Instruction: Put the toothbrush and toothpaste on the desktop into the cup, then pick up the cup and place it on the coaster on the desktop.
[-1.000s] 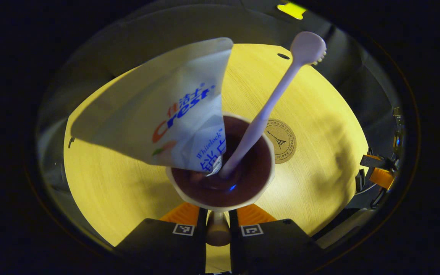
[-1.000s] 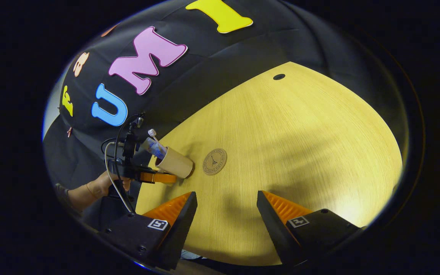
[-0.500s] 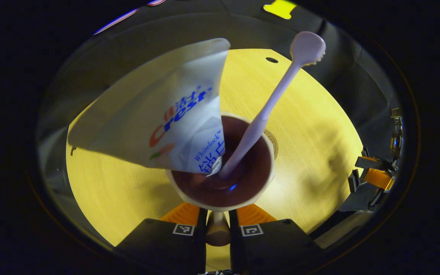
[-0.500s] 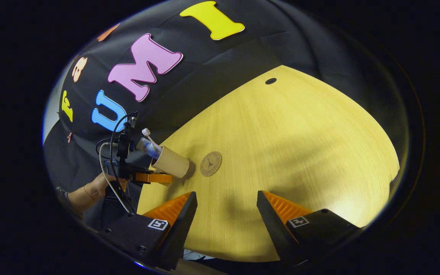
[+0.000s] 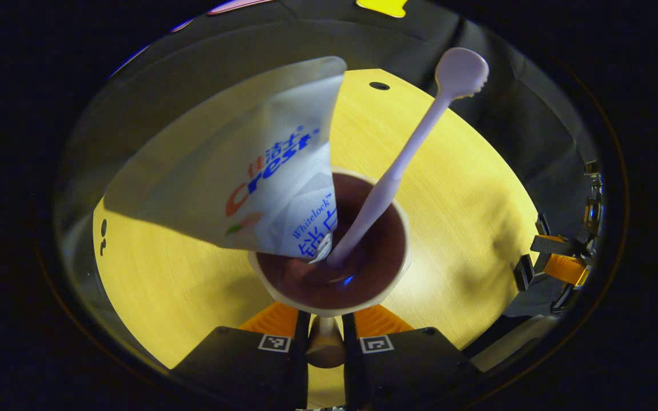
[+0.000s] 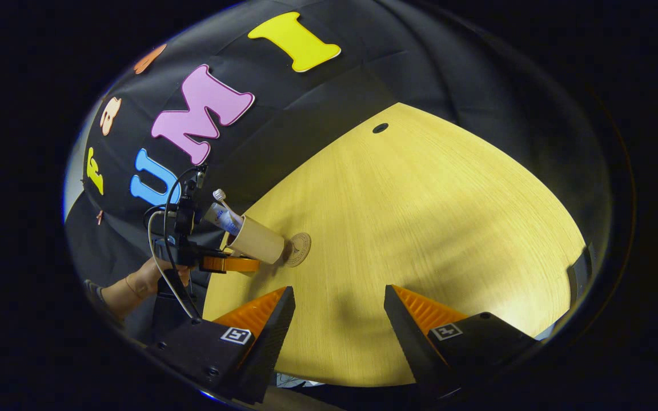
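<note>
A pale wooden desk (image 6: 420, 228) fills the booth, ringed by the black cloth wall. Over it, the left gripper (image 5: 325, 337) holds the cup (image 5: 329, 268) by its handle, which is pinched in the narrow gap between its two fingers. The toothpaste (image 5: 249, 171) and toothbrush (image 5: 409, 148) stand inside, each leaning out over the rim in a different direction. In the right gripper view, the cup (image 6: 256, 240) hangs tilted beside the hand (image 6: 146, 279) that carries it, its base close to the near edge of the coaster (image 6: 299, 249), part of which it hides. Whether the base touches the coaster or hovers just above it, the pictures do not settle. The right gripper (image 6: 337, 317) waits well apart, low over the desk, its fingers spread wide and holding nothing.

The risks appear to lie in the landing. The cup looks tilted; set down that way, it could meet the coaster on one edge and rock. The toothpaste is broad and stands high above the rim, so a jolt or a sharper tilt might tip it out or drag the cup over. The grip is on a thin handle alone, so the cup could swing about it. From above, the cup hides the coaster, so centring is hard to judge, and the cup may come down half on the desk.
</note>
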The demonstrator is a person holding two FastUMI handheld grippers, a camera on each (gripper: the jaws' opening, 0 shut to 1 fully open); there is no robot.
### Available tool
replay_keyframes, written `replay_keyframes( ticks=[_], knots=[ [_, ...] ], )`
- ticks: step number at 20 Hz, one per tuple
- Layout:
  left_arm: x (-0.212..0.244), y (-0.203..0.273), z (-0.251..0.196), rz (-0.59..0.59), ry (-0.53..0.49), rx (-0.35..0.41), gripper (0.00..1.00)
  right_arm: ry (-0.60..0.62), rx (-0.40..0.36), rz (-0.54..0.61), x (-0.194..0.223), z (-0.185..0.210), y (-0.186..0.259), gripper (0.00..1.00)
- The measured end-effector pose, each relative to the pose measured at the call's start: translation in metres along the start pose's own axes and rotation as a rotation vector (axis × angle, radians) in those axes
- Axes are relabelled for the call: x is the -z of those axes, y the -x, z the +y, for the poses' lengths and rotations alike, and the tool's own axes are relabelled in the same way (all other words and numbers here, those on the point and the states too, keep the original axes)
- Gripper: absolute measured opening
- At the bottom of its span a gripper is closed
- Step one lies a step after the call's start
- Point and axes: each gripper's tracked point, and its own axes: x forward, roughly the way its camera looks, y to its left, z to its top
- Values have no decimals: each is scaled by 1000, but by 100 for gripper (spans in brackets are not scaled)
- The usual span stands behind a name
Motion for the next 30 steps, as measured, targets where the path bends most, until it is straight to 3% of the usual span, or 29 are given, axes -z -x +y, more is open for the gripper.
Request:
replay_keyframes(
  ticks=[5, 6, 23, 25, 27, 28, 30],
  knots=[
    [-10, -13, -15, 11, -38, 3, 34, -21, 19, -12, 1, -15, 9, 97],
    [-11, -15, -17, 14, -43, 2, 29, -25, 22, -14, 0, -17, 10, 96],
    [-9, -35, -22, 45, -53, 0, 31, -47, 34, -10, 1, -32, 12, 97],
    [-11, -34, -22, 40, -59, 6, 40, -47, 33, -8, 2, -31, 11, 96],
    [-10, -31, -23, 42, -59, 11, 59, -45, 30, -5, 2, -29, 10, 97],
    [-10, -29, -25, 38, -55, 15, 74, -43, 29, -5, 2, -28, 10, 96],
    [-9, -22, -24, 26, -48, 19, 75, -41, 25, -3, 3, -26, 9, 96]
  ],
)
